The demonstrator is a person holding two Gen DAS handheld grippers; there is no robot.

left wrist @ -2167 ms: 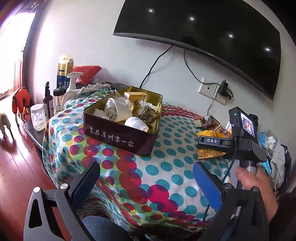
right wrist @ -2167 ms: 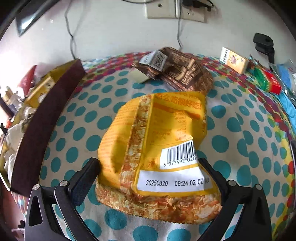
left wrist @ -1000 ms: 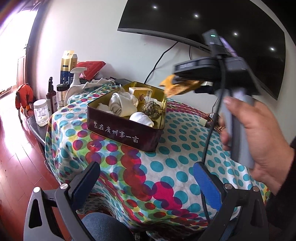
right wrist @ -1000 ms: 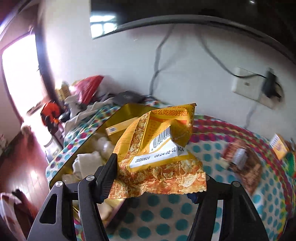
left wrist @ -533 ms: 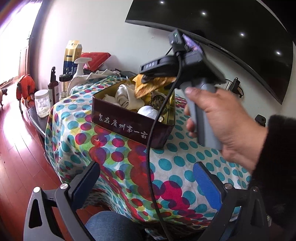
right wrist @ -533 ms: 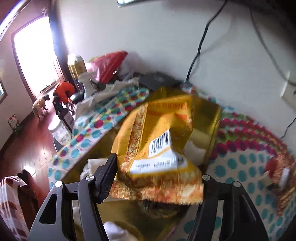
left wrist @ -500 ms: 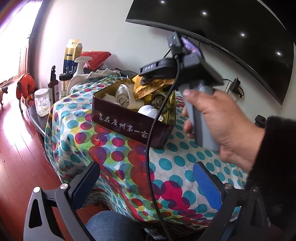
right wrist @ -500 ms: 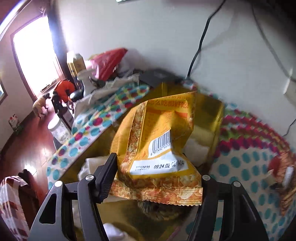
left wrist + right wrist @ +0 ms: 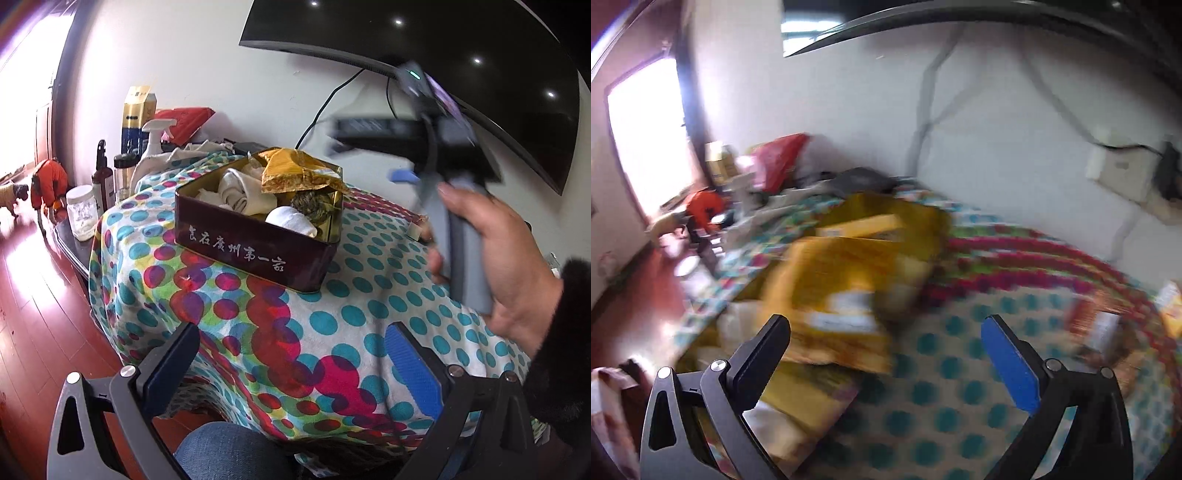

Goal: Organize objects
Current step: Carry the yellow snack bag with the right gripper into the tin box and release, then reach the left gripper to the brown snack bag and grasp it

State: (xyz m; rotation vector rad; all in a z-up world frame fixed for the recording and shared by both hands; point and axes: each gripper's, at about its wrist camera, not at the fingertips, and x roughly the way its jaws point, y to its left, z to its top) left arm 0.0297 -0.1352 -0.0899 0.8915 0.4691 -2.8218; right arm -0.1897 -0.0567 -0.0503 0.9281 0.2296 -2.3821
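Note:
A dark red tin box with a gold inside stands on the polka-dot tablecloth. A yellow snack packet lies on top of rolled white cloths and other items in it. In the blurred right wrist view the packet lies in the box ahead of my right gripper, which is open and empty. The right gripper also shows in the left wrist view, blurred, above the table right of the box. My left gripper is open and empty, held off the table's near edge.
Bottles, a spray bottle, a jar and a red bag stand at the table's left end. Brown and yellow packets lie at the right. A TV and cables hang on the wall. A dog in orange is on the floor.
My right gripper has opened and let go of the yellow packet, which now lies in the tin box. The right gripper has pulled back to the right. The left gripper has barely moved.

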